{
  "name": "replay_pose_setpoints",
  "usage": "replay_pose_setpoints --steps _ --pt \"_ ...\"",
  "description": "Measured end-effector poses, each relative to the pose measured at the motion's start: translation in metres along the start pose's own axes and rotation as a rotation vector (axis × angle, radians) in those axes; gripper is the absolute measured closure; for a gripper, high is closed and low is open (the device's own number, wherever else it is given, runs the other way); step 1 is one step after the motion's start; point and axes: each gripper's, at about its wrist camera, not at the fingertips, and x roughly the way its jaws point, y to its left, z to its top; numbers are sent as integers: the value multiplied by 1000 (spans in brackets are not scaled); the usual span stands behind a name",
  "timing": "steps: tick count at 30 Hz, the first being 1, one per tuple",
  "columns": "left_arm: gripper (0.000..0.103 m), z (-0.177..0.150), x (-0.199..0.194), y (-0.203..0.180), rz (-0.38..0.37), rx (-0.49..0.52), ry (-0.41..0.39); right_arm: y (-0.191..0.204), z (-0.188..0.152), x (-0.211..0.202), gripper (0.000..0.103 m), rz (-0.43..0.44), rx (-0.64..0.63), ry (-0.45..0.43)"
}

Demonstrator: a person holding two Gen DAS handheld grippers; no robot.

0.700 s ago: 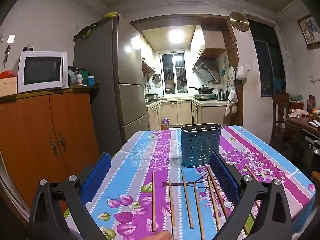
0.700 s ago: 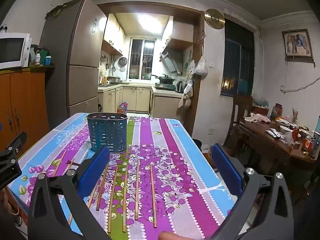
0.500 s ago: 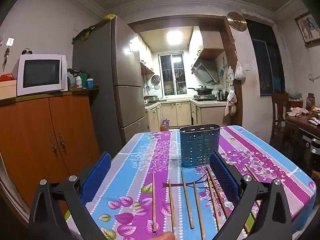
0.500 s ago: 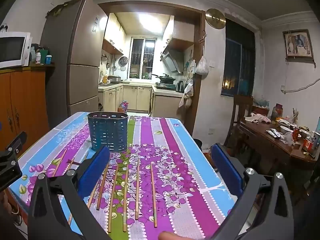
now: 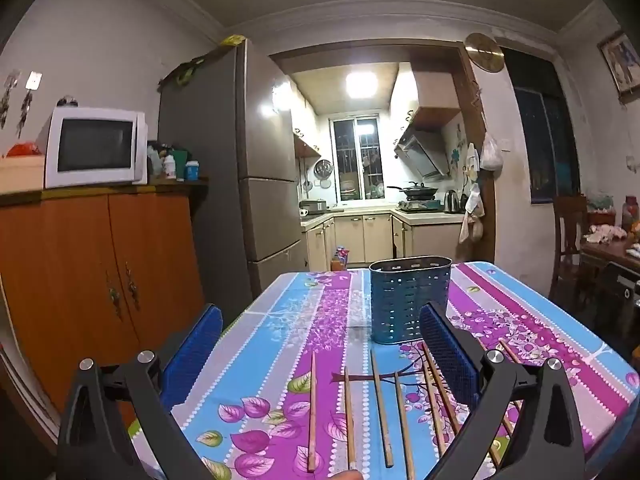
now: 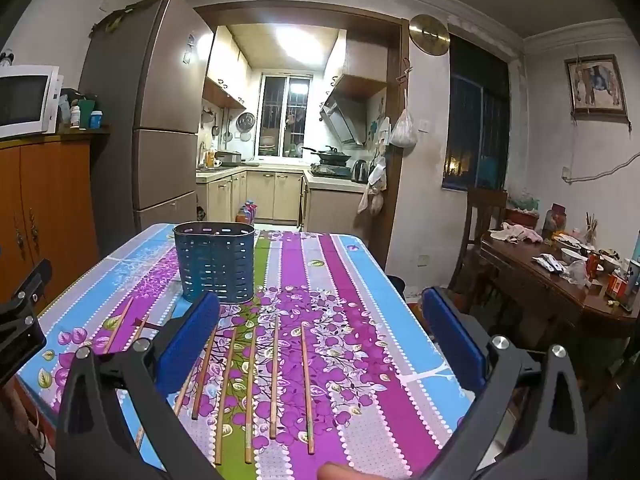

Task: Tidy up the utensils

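Several wooden chopsticks point(image 5: 381, 404) point(image 6: 276, 372) lie side by side on the flowered tablecloth point(image 5: 288, 320) point(image 6: 360, 320). Behind them stands a blue perforated utensil holder point(image 5: 408, 300) point(image 6: 216, 268), upright and empty as far as I can see. My left gripper point(image 5: 320, 352) hovers open above the near end of the chopsticks, nothing between its blue pads. My right gripper point(image 6: 320, 340) is open too, above the right-hand chopsticks, holding nothing. The black frame of the left gripper shows at the left edge of the right wrist view.
An orange cabinet point(image 5: 92, 280) with a microwave point(image 5: 96, 146) stands left of the table, a grey fridge point(image 5: 224, 168) behind it. A second wooden table point(image 6: 560, 280) with clutter and a chair point(image 6: 480, 224) is on the right. The kitchen doorway lies beyond the table.
The left wrist view has risen slightly, so the table and holder sit lower in it. The right gripper has barely moved. Both stay open.
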Motion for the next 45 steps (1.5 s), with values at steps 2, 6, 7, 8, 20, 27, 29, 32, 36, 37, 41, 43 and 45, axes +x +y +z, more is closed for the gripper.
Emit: replay_pose_setpoints --steps 2,6,7,8,20,27,29,32,36,37,41,43,45 --pt "4 -1 2 2 1 -12 18 -1 -1 1 5 4 3 0" --pt "4 -5 2 -2 45 53 0 0 -3 2 5 -4 -14 -12" --pt "4 -6 2 -3 51 69 0 0 -4 2 5 -3 -16 -17" --pt "4 -6 2 -4 50 76 2 0 -4 2 5 -1 -18 -23" --pt "4 -4 -7 0 36 55 -12 2 -7 -5 5 35 -17 -62" --pt "4 -4 -7 2 32 31 -3 5 -5 -9 5 79 -6 -26" --pt "4 -4 -8 3 27 27 -3 5 -5 -10 5 76 -3 -24" --pt "4 -4 -10 4 21 17 -9 5 -4 -10 5 55 -8 -24" --pt "4 -4 -8 5 27 13 -9 3 -2 -9 5 61 4 -20" --pt "4 -4 -8 5 25 13 -7 3 -2 -9 5 61 6 -18" --pt "4 -7 -8 3 30 28 -9 4 -3 -9 5 69 -3 -9" --pt "4 -6 -7 3 29 27 -7 5 -4 -8 5 74 -10 -2" --pt "4 -6 -7 2 29 28 -7 6 -4 -9 5 80 -15 -2"
